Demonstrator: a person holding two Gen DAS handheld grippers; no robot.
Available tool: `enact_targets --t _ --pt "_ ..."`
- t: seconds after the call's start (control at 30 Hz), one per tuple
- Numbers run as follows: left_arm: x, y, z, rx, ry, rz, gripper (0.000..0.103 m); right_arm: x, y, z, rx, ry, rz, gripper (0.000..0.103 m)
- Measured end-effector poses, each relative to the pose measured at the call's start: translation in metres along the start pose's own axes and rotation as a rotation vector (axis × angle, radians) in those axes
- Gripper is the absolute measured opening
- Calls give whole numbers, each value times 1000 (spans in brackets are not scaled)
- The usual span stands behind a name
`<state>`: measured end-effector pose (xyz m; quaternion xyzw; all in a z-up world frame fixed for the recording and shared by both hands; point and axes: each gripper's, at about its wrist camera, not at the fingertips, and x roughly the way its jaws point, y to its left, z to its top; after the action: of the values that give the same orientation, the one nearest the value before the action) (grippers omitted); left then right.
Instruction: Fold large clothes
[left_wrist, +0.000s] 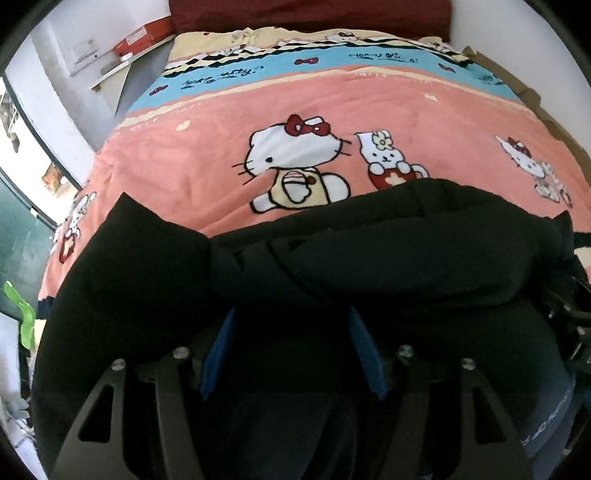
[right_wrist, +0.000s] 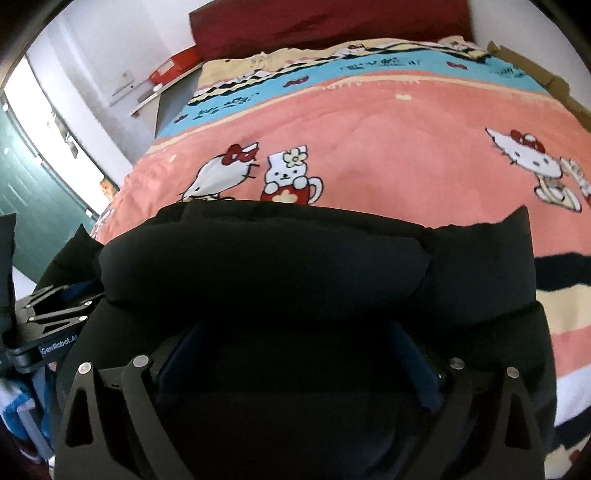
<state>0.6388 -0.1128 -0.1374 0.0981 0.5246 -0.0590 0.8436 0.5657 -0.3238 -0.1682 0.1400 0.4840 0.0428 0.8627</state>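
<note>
A large black garment (left_wrist: 369, 251) is bunched over both grippers at the near edge of the bed, above the pink cartoon blanket (left_wrist: 369, 110). My left gripper (left_wrist: 291, 314) has its blue pads (left_wrist: 218, 354) set apart, with a thick fold of the black cloth between and over them; the fingertips are hidden. In the right wrist view the same garment (right_wrist: 277, 273) drapes over my right gripper (right_wrist: 295, 332), whose fingers are buried in dark cloth. The left gripper's body (right_wrist: 55, 317) shows at that view's left edge.
The blanket (right_wrist: 388, 129) covers the bed up to a dark red headboard (right_wrist: 332, 26). A shelf with a red box (left_wrist: 144, 33) stands at the back left by the white wall. Cardboard (right_wrist: 546, 81) lies along the bed's right side. A green door (right_wrist: 33, 192) is at the left.
</note>
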Motion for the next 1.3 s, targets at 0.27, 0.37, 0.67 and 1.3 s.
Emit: enact_targets --t 0.27,0.37,0.67,1.3 --pt "-39 2 -18 20 -91 43 61 -25 10 -9 -5 -27 -20 95" --pt "-73 13 -40 0 -188 59 61 -64 16 -24 -16 -102 14 95" --pt "-87 38 -88 -21 -238 106 61 -96 7 -70 -59 -158 6 95" --pt "-60 34 -111 -33 -324 99 63 -54 -9 -96 -47 -163 37 101"
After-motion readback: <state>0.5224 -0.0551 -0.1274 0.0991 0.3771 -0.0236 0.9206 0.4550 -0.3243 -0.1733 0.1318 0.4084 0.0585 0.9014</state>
